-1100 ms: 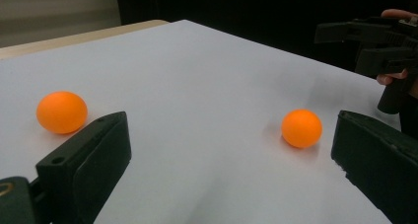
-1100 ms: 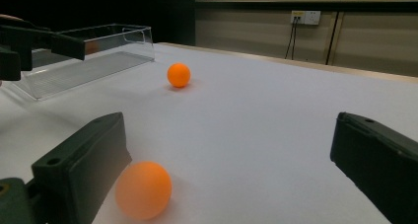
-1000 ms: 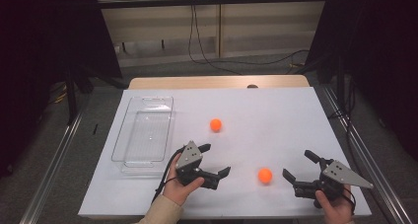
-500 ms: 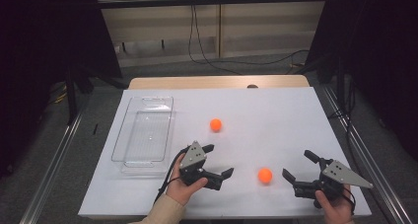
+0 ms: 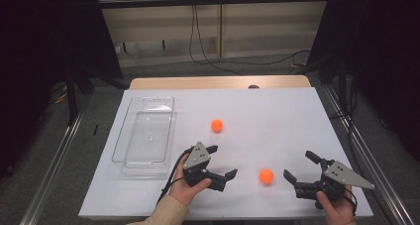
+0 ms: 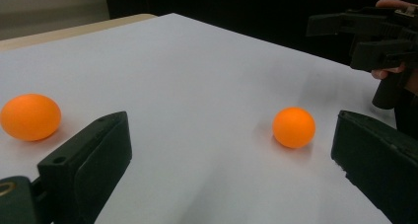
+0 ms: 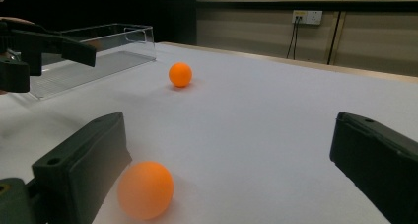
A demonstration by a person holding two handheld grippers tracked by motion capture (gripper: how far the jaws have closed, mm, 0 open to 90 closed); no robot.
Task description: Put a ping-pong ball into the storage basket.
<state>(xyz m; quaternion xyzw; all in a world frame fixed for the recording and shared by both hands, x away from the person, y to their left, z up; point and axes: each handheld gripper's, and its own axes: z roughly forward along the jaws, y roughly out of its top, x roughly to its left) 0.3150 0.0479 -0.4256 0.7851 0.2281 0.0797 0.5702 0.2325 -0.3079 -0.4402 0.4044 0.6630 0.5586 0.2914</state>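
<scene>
Two orange balls lie on the white table. The far ball (image 5: 216, 125) (image 6: 30, 117) (image 7: 180, 74) rests near the middle. The near ball (image 5: 266, 176) (image 6: 294, 127) (image 7: 145, 189) sits toward the front edge, between the two grippers. My left gripper (image 5: 224, 161) (image 6: 231, 135) is open and points right at the near ball, a short way from it. To the ball's right, my right gripper (image 5: 298, 165) (image 7: 229, 140) is open and faces left, with the ball just ahead of its left jaw. Neither gripper holds anything.
An empty clear plastic tray (image 5: 143, 136) (image 7: 98, 51) lies lengthwise at the table's left side. The wooden table edge (image 5: 218, 82) runs along the back. Metal rails flank the table, and cables trail on the floor behind.
My left gripper has crept a little to the right, toward the near ball. The right gripper and both balls have stayed where they were.
</scene>
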